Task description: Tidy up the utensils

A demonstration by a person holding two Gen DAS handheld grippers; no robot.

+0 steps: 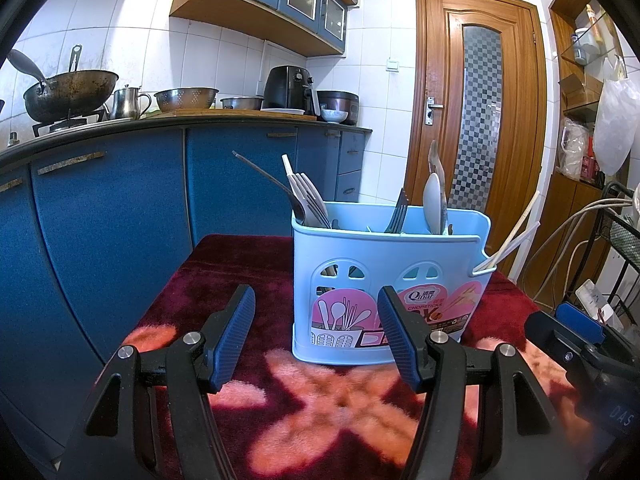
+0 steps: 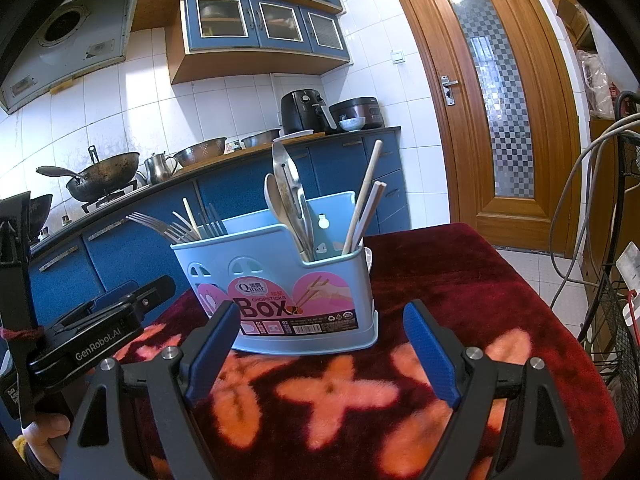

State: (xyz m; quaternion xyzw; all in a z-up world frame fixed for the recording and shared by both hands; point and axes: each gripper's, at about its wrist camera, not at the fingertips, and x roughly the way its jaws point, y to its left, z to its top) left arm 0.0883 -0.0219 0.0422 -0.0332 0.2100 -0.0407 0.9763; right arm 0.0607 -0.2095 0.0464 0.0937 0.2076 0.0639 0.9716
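Right wrist view: 1 blue box (image 2: 280, 280), 2 chopsticks (image 2: 362, 216); both claws wide, empty.

Holder: light blue plastic chopsticks box (image 1: 384, 280), upright on dark red plush cloth with pink flowers (image 1: 248, 280)
Contents: white plastic forks (image 1: 306, 196), metal fork (image 1: 398, 214), white spoon (image 1: 434, 200), pale chopsticks (image 1: 514, 236) leaning right
Left gripper (image 1: 316, 338): blue-padded jaws apart, empty, just before the box
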